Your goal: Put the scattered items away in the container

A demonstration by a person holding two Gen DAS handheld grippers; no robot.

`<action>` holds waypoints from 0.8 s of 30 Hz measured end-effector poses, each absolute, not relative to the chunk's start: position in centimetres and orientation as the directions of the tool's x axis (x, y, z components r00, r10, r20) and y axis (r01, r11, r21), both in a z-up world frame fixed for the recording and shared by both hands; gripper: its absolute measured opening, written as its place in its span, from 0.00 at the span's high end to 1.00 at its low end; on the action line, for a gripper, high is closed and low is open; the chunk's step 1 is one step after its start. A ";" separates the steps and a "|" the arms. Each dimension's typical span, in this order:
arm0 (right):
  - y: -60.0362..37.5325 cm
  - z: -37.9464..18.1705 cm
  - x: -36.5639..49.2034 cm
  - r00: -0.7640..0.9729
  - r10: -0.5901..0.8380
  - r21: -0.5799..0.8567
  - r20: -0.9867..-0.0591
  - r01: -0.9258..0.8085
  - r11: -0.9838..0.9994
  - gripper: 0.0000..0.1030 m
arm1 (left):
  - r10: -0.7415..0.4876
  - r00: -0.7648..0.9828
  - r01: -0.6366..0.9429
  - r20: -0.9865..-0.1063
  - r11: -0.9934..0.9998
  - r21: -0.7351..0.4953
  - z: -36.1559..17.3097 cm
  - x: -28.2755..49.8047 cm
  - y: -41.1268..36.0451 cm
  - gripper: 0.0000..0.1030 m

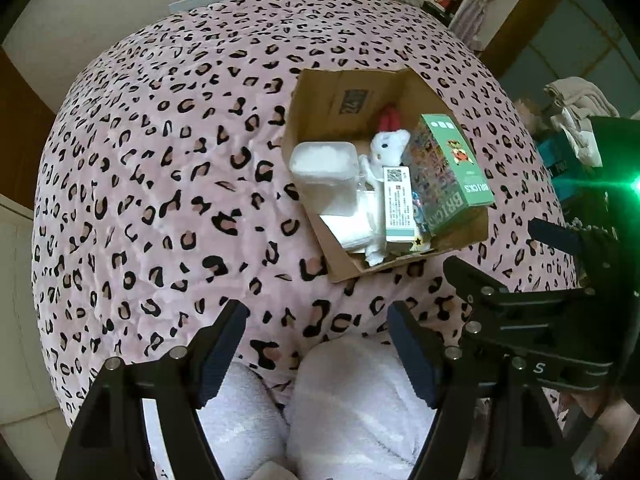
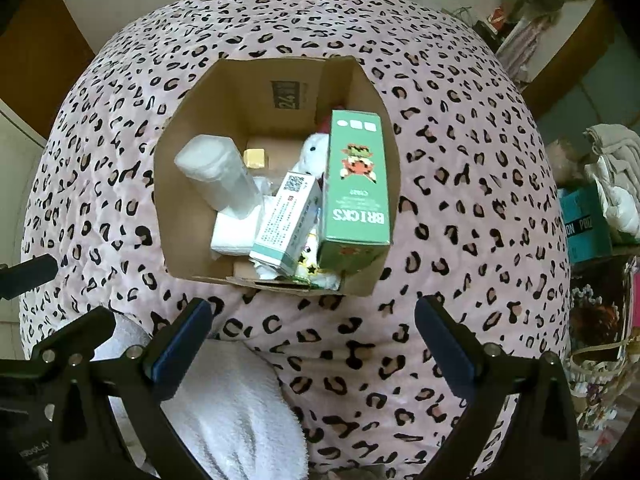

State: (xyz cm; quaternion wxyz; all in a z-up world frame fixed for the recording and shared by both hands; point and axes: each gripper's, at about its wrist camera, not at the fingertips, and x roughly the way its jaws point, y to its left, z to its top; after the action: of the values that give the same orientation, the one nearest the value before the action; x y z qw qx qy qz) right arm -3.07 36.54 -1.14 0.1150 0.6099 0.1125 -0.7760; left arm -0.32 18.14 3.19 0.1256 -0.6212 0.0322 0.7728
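From the left wrist, the left tool hangs with its fingers apart and nothing between them, over the near edge of a bed covered by a pink leopard-print blanket. The cardboard box sits on that blanket ahead and to the right of the tool, well apart from it. Inside the box a green BRICKS carton leans against the right wall, a narrow white-and-green box stands just left of it, a white plush toy lies behind that, and a clear tub of white pads fills the left side. The right tool shows at the right edge, near the box's front corner. White fluffy fabric lies beneath the left tool. From the right wrist, the right tool is spread wide and empty, with the cardboard box straight ahead, just beyond its fingertips and not touching. The BRICKS carton stands on the box's right side, the narrow white-and-green box tilts beside it, and the tub leans at the left.
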 end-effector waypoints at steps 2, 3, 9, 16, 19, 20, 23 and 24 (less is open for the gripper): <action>36.2 -0.9 -3.3 -0.233 -0.041 -0.037 -0.972 0.321 -0.946 0.00 | 0.152 -0.201 -0.229 -0.968 -0.968 -0.104 3.4 -0.5 17.9 0.27; 36.0 -0.9 -3.4 -0.234 -0.042 -0.037 -0.971 0.323 -0.946 0.00 | 0.151 -0.203 -0.227 -0.968 -0.968 -0.103 3.4 -0.6 17.8 0.27; 35.3 -0.8 -4.1 -0.229 -0.057 -0.021 -0.972 0.327 -0.945 0.00 | 0.153 -0.194 -0.200 -0.969 -0.973 -0.114 3.4 -1.2 17.0 0.27; 34.6 -1.2 -4.5 -0.216 -0.067 -0.007 -0.974 0.326 -0.945 0.00 | 0.139 -0.197 -0.190 -0.970 -0.977 -0.102 3.5 -1.5 16.7 0.27; 34.5 -1.2 -4.6 -0.217 -0.069 -0.006 -0.974 0.326 -0.945 0.00 | 0.137 -0.201 -0.184 -0.970 -0.978 -0.100 3.6 -1.6 16.6 0.27; 34.5 -1.3 -4.7 -0.218 -0.069 -0.006 -0.974 0.325 -0.946 0.00 | 0.137 -0.202 -0.183 -0.970 -0.978 -0.100 3.6 -1.6 16.6 0.27; 34.3 -1.3 -4.7 -0.217 -0.068 -0.007 -0.974 0.327 -0.945 0.00 | 0.137 -0.199 -0.179 -0.970 -0.979 -0.101 3.6 -1.7 16.5 0.27; 34.3 -1.3 -4.7 -0.217 -0.068 -0.007 -0.974 0.326 -0.945 0.00 | 0.136 -0.198 -0.178 -0.971 -0.979 -0.101 3.6 -1.7 16.5 0.27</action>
State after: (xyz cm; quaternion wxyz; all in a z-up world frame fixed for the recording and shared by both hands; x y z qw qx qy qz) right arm -4.73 34.33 -1.31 0.1275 0.6126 0.1053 -0.7729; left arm -1.69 16.49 3.58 0.1014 -0.6250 0.0167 0.7739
